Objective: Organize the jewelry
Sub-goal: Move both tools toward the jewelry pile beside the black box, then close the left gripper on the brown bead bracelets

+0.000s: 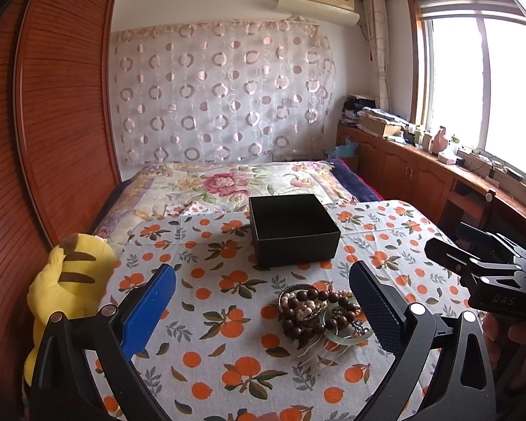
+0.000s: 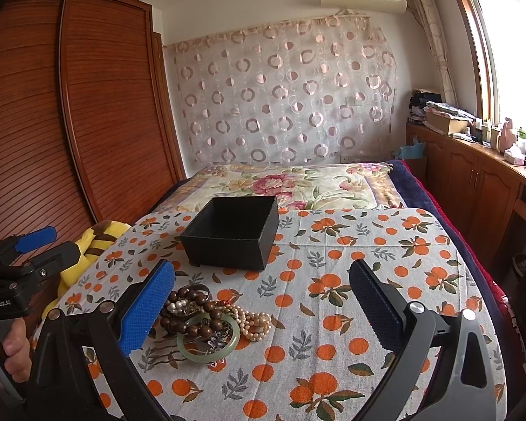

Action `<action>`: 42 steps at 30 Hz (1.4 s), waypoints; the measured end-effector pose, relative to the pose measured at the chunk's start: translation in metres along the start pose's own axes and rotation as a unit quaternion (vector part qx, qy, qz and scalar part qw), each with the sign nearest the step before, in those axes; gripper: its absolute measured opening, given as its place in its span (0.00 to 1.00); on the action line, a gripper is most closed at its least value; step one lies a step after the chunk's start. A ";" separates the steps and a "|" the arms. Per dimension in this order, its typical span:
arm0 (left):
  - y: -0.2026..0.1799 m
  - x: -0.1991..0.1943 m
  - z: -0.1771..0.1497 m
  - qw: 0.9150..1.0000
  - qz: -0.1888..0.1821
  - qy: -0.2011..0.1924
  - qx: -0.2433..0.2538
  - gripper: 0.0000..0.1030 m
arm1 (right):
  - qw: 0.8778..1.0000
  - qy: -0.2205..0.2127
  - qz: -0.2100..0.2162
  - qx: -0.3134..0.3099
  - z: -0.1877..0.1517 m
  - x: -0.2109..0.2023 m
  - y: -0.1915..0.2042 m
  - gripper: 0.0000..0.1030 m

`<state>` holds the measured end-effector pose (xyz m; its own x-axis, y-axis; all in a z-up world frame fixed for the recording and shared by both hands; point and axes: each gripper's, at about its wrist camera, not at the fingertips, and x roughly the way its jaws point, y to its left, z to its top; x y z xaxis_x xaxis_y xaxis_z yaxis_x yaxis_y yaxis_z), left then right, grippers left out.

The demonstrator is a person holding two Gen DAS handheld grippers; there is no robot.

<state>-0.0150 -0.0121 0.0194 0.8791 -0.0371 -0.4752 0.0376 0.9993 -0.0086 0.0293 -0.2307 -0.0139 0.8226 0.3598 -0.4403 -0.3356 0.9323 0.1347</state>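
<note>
Louvred reddish wooden wardrobe doors (image 1: pixel 52 112) fill the far left of my view; below them a yellow plush toy with brown stripes (image 1: pixel 70 280) lies at the left edge of the table, which is covered by a white cloth printed with oranges and leaves (image 1: pixel 228 333); my left gripper (image 1: pixel 263 312) hangs above that cloth with its jaws spread wide and nothing between them, its blue pad (image 1: pixel 147 308) on one side and a dark one on the other; toward the middle, an open, black square box (image 1: pixel 291 228) stands on the cloth at the far side, and I see nothing in the part of it that shows; nearer to me, just right of centre in the left camera, the jewelry sits in a heap: a string of dark brown wooden beads (image 1: pixel 308 310) touching a pale green jade-like bangle (image 2: pixel 208 338) and a coil of cream pearls (image 2: pixel 256 322); the heap lies well apart from the box; my right gripper (image 2: pixel 263 312) hovers to the right of the heap, jaws likewise wide open and empty; a bright window (image 1: pixel 480 80) closes the far right.
</note>
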 end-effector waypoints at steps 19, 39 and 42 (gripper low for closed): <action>0.000 0.000 -0.001 1.000 0.000 0.000 -0.001 0.93 | 1.000 0.002 0.002 0.000 0.000 0.001 0.001 0.98; 0.015 0.052 -0.032 0.995 -0.046 0.083 -0.004 0.93 | 0.998 0.058 0.029 -0.015 -0.026 0.030 -0.004 0.98; 0.016 0.063 -0.038 0.994 -0.058 0.097 -0.001 0.93 | 0.997 0.064 0.031 -0.015 -0.030 0.033 -0.005 0.96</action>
<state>0.0234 0.0018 -0.0443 0.7607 -0.1494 -0.6317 0.1315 0.9884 -0.0754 0.0442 -0.2249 -0.0562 0.7354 0.4069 -0.5418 -0.3991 0.9063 0.1390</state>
